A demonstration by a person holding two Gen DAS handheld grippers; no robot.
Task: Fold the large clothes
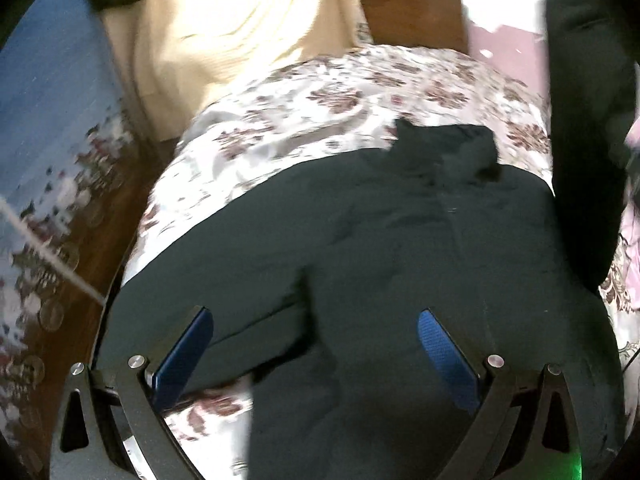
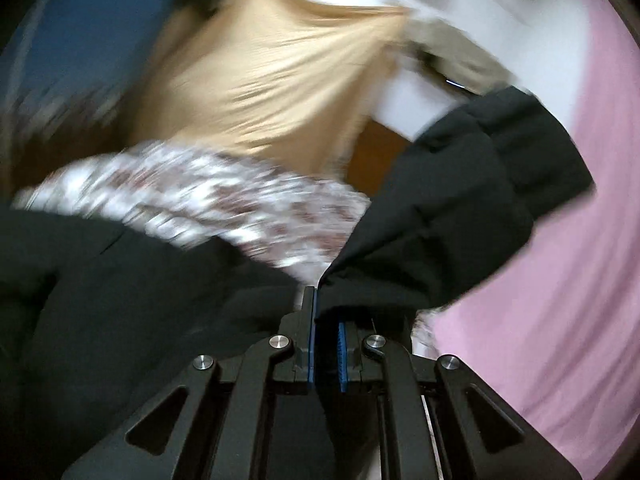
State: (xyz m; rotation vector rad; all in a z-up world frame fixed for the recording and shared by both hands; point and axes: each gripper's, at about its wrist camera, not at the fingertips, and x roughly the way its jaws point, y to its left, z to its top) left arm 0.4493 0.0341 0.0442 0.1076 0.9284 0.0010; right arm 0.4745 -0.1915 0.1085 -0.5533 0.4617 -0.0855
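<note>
your right gripper (image 2: 316, 312) is pinching a sleeve (image 2: 460, 200) of the black garment (image 1: 380, 248), lifted off the floral bedspread (image 1: 312, 100). your left gripper (image 1: 316, 344) hangs spread and empty over the body, which lies mostly flat. early going, i'd say: first sleeve fold under way, the rest unfolded.

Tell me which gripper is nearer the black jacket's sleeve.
Right. The right gripper is shut on the sleeve; the left gripper hangs open above the jacket's body.
</note>
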